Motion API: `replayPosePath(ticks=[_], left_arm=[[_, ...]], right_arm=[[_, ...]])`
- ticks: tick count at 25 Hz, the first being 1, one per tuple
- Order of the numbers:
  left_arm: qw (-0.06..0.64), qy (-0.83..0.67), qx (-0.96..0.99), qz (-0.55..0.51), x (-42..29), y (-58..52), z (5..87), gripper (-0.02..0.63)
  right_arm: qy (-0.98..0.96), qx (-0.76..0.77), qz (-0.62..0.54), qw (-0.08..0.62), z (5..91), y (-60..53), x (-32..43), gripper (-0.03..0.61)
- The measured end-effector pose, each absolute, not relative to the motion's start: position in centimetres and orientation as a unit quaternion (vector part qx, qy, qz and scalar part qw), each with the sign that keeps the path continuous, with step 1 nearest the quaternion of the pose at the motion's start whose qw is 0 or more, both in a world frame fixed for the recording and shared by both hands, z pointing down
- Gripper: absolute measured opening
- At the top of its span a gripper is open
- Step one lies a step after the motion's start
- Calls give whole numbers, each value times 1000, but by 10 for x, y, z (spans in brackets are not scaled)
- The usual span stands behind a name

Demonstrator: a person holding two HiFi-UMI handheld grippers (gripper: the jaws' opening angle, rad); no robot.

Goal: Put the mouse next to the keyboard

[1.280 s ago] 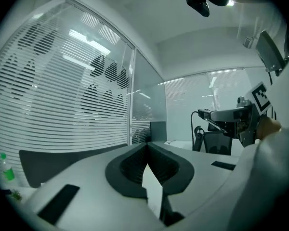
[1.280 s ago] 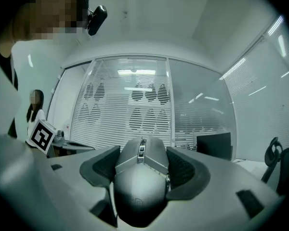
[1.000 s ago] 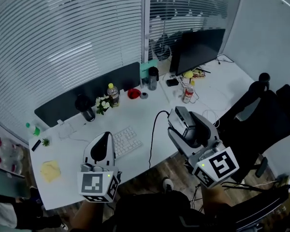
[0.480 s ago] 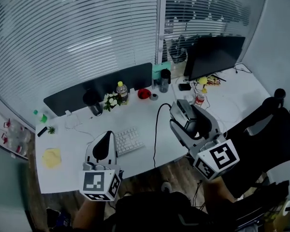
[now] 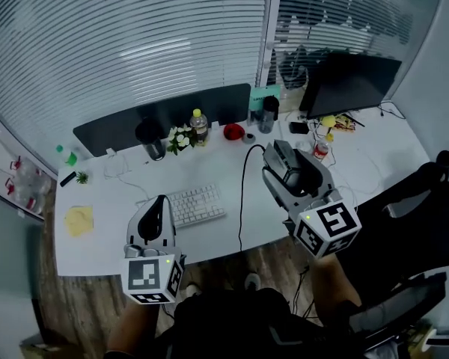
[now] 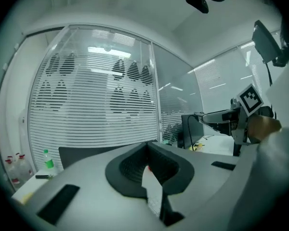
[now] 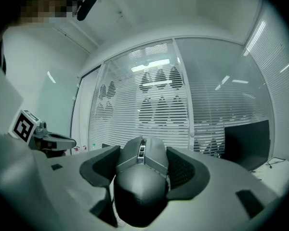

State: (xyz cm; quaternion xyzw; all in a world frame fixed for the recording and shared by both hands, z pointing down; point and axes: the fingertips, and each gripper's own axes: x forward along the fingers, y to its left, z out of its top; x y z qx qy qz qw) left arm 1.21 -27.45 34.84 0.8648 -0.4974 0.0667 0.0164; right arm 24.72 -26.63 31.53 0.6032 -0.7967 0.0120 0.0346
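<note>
White desk (image 5: 209, 234), keyboard (image 5: 197, 204) near front edge, right gripper (image 5: 275, 164) clamping grey mouse (image 7: 140, 172), left gripper (image 6: 145, 148) closed, empty

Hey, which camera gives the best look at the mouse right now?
The right gripper view: the mouse fills the middle, clamped between the jaws, with its wheel visible. The head view shows it small, from above, in the right gripper. In the left gripper view I can't make it out.

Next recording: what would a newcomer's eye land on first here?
The right gripper, at the head view's right, clamps a grey mouse between its jaws. The left gripper, shut and empty, hovers by the white keyboard near the front edge of the white desk.
</note>
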Motion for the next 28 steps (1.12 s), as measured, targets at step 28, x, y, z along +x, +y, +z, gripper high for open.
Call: replayPosePath(ticks=[28], left_arm=[[97,-584,793,140,19,-268,427,29]], right_arm=[[-814,527,169,175,585,-398,267,299]])
